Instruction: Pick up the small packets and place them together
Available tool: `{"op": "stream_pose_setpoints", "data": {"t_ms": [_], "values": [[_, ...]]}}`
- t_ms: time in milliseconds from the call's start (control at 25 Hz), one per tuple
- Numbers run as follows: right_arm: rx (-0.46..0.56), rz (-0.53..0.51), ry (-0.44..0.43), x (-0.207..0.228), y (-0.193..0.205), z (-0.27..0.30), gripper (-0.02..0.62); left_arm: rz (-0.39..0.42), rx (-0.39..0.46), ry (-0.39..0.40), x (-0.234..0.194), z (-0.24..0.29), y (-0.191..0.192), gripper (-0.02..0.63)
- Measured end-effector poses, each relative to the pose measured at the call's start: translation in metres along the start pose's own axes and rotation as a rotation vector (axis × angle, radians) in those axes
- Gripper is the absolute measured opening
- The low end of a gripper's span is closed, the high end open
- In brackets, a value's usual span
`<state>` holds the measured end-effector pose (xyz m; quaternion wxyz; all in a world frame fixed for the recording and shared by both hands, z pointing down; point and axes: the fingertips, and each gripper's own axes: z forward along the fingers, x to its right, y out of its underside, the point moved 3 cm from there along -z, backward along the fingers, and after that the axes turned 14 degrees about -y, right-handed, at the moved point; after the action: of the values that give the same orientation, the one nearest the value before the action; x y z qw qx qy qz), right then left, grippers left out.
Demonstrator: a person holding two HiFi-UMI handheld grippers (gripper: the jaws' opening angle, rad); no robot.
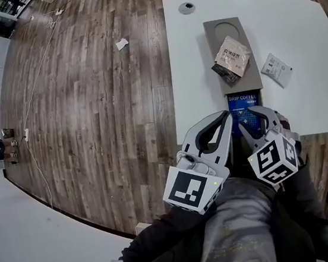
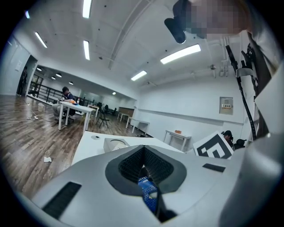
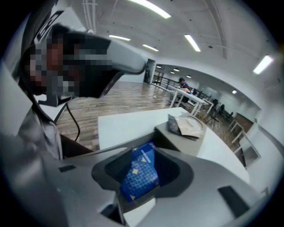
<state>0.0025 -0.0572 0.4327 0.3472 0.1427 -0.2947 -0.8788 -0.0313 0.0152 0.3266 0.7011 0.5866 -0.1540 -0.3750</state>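
The blue packet (image 1: 243, 106) lies face up between the jaws of the right tongs (image 1: 254, 118), which stand partly apart over it. They are released, with no pad seen pressing on it. Just to the left of these, the left tongs (image 1: 229, 116) hover clenched, tips together and nothing in them. In the left gripper view a strip of the blue packet shows through the gap behind those tips. Straight beyond both tongs sits a grey tray (image 1: 216, 48) on the white counter (image 1: 298, 14). It carries a beige packet (image 1: 233, 55) lying across a dark packet (image 1: 224, 73). A white packet (image 1: 276, 70) lies on the counter beyond and to the right of the right tongs, beside the tray.
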Motion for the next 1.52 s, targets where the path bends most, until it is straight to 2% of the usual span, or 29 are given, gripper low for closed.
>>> {"op": "stream_pose_setpoints", "data": {"t_ms": [120,240,360,480,560,640,680,720,880,1080,1520], "values": [[-0.105,-0.098,-0.109,-0.022,0.010,0.020,0.223,-0.003,0.020,-0.017,-0.002,-0.005,-0.002,0.003],[-0.195,-0.145,-0.208,-0.034,0.017,0.033,0.289,-0.009,0.027,-0.039,-0.009,-0.010,-0.004,0.003],[-0.278,-0.183,-0.225,-0.032,0.024,0.043,0.299,-0.022,0.024,-0.056,-0.021,-0.010,-0.004,0.003],[-0.319,-0.189,-0.243,-0.024,0.027,0.047,0.298,-0.036,0.016,-0.062,-0.033,-0.004,0.001,0.003],[-0.340,-0.202,-0.257,-0.023,0.028,0.048,0.268,-0.045,0.011,-0.061,-0.037,0.001,0.003,0.003],[-0.360,-0.228,-0.231,-0.019,0.028,0.048,0.204,-0.051,0.011,-0.057,-0.039,0.006,0.003,0.003],[-0.365,-0.238,-0.199,-0.014,0.027,0.048,0.150,-0.053,0.014,-0.053,-0.039,0.008,0.002,0.003],[-0.367,-0.240,-0.170,-0.009,0.026,0.048,0.023,-0.055,0.017,-0.050,-0.039,0.010,0.002,0.003],[-0.357,-0.211,-0.155,-0.004,0.024,0.048,0.017,-0.062,0.004,-0.041,-0.038,0.014,0.004,0.003],[-0.296,-0.170,-0.133,-0.007,0.018,0.035,0.017,-0.055,0.000,-0.035,-0.032,0.013,0.002,0.003],[-0.127,-0.251,0.043,-0.025,-0.024,-0.055,0.017,0.017,0.088,-0.011,0.017,-0.013,-0.023,0.003]]}}
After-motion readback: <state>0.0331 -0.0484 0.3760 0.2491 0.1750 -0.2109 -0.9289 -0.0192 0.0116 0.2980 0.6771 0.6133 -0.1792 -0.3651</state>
